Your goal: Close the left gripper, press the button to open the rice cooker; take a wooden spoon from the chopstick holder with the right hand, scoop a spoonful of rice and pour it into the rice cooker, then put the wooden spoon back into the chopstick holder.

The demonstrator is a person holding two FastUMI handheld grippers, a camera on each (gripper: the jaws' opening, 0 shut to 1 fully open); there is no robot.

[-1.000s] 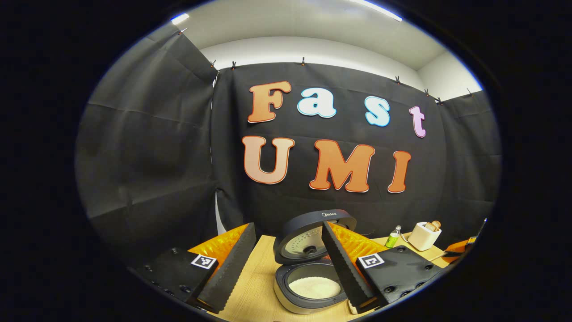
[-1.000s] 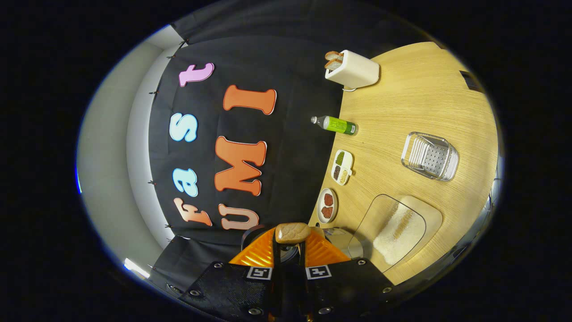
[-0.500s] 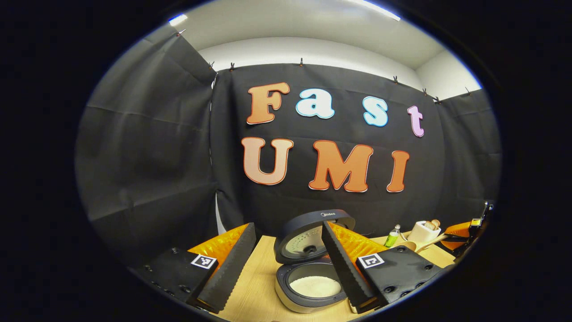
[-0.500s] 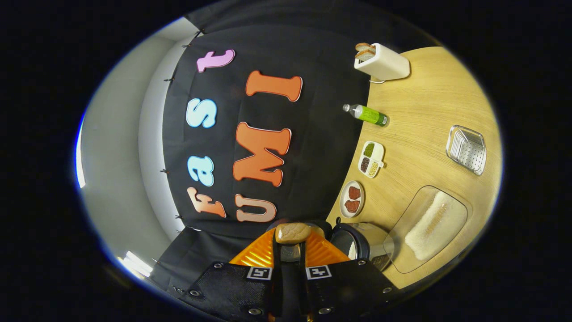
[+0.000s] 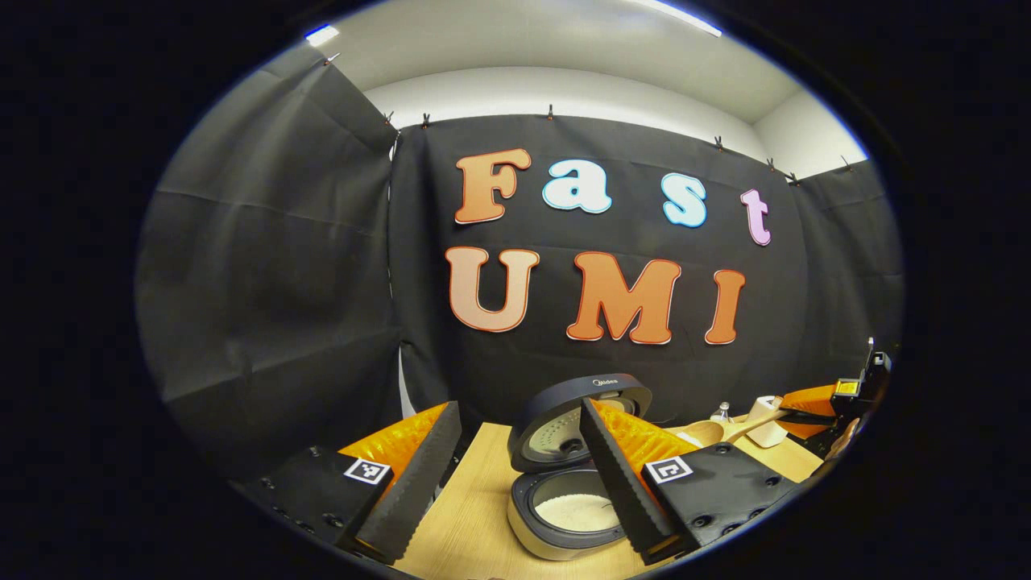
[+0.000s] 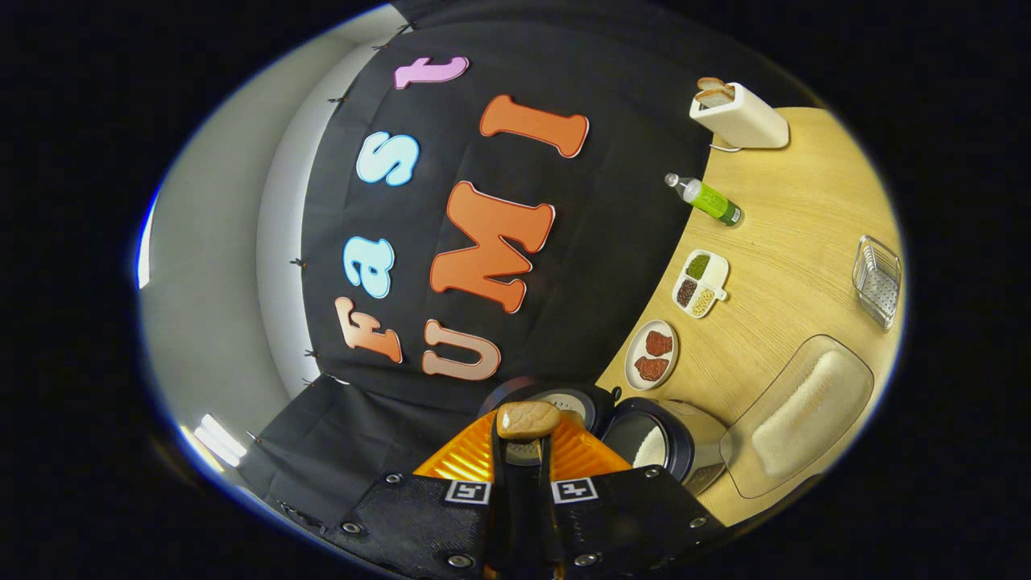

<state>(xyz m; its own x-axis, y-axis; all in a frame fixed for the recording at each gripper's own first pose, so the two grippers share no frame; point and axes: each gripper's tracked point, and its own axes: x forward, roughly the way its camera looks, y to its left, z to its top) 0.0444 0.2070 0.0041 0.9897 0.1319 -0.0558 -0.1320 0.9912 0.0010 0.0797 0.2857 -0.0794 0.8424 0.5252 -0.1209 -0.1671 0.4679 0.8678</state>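
One wooden spoon (image 6: 527,420) is clamped in the right gripper (image 6: 523,439) at lower centre, one lid-up rice cooker (image 5: 573,467) is framed by the spread left gripper (image 5: 515,483).

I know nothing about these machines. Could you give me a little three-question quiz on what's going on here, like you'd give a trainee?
1. True or false: the rice cooker has its lid up.
2. What does the right claw grip?
A. green bottle
B. wooden spoon
C. toaster
3. Fill in: the left claw is ____ and holds nothing.

Key
1. True; white rice shows in the pot.
2. B, the wooden spoon, pinched between both fingers.
3. Open.
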